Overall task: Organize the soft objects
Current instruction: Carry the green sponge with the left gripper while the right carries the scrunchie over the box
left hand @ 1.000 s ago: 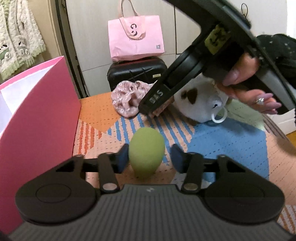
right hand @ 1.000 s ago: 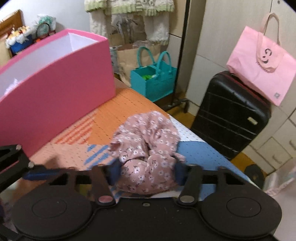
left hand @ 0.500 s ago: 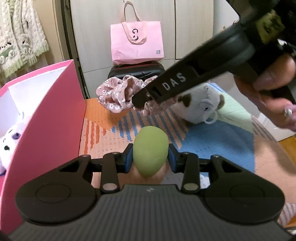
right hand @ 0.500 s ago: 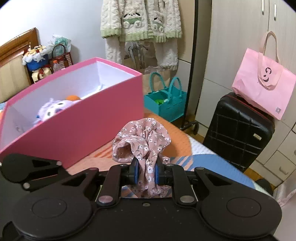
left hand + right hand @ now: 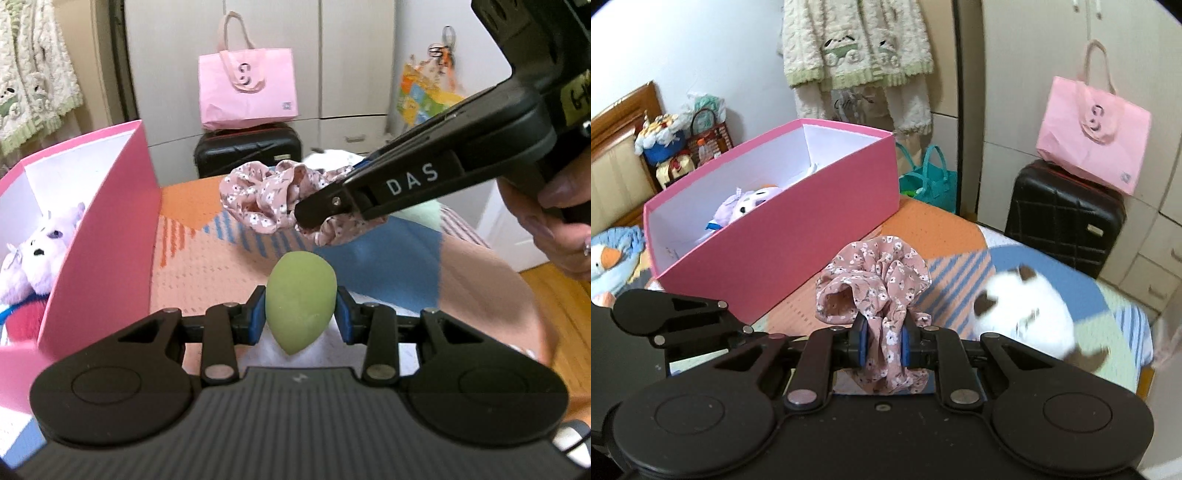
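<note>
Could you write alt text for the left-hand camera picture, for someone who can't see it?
The left gripper pinches a green egg-shaped sponge between its fingers above a colourful patterned mat. The right gripper, held by a hand, carries a pink floral scrunchie beside an open pink box holding a purple plush toy.

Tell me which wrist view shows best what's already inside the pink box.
The right wrist view: it looks down into the pink box, showing the purple plush toy against its white walls. The left wrist view shows only one end, with that toy partly hidden by the near wall.
</note>
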`<state>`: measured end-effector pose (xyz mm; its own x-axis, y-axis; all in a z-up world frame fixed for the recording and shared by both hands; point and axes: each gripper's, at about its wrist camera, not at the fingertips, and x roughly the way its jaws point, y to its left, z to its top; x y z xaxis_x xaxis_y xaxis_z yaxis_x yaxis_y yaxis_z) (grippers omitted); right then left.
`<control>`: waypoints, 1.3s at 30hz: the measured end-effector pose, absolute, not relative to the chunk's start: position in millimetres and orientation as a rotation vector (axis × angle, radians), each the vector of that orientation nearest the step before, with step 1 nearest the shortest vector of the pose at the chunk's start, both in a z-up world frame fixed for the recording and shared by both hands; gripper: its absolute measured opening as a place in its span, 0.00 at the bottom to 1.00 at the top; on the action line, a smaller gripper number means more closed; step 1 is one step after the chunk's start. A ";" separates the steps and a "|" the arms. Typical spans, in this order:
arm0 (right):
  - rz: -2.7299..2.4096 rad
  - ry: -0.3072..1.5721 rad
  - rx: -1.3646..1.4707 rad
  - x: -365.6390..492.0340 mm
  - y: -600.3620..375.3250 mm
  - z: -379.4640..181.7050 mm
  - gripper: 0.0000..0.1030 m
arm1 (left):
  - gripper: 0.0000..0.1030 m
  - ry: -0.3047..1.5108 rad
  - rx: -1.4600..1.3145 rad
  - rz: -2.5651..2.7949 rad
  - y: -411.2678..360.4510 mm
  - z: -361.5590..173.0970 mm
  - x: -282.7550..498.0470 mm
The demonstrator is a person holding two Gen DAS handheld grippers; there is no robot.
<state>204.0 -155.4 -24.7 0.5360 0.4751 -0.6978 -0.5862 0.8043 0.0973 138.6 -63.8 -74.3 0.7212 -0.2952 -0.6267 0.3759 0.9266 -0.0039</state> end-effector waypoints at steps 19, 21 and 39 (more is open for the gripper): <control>0.593 0.788 -0.156 110.7 -172.6 -21.2 0.22 | 0.36 0.773 0.122 -0.565 -46.7 -52.3 94.6; 0.592 0.785 -0.157 104.4 -172.9 -19.8 0.22 | 0.36 0.783 0.114 -0.581 -41.7 -49.1 88.8; 0.777 0.726 -0.114 46.5 -125.7 8.3 0.25 | 0.36 0.765 0.078 -0.582 27.5 -8.7 48.4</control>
